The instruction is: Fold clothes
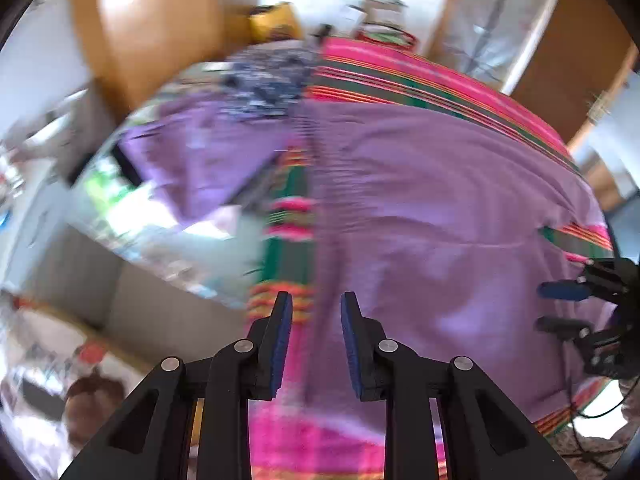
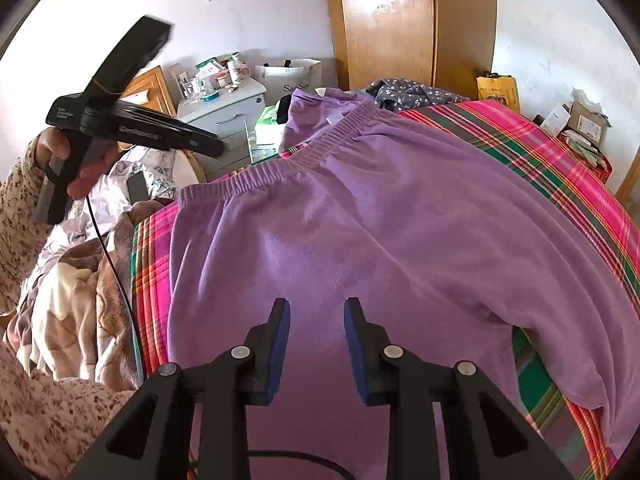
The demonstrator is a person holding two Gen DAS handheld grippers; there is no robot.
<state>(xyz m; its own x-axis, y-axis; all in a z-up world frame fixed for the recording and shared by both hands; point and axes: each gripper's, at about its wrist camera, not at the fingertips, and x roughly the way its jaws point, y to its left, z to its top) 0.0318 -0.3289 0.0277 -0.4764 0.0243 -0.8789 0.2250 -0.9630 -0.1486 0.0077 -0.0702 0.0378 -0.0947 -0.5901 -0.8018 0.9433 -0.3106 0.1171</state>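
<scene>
Your purple fleece trousers (image 2: 360, 216) lie flat on the pink-and-green plaid blanket (image 2: 560, 168), elastic waistband far-left, legs running near-right. Both your left gripper (image 1: 316, 308) and right gripper (image 2: 316, 312) gape empty. The far white bag (image 2: 292, 76) reads "Sar Say".

We see soft, matt purple fleece trousers (image 2: 400, 232) on a woven plaid blanket (image 2: 520, 140) — beyond them a glossy varnished wooden wardrobe (image 2: 384, 20).
</scene>
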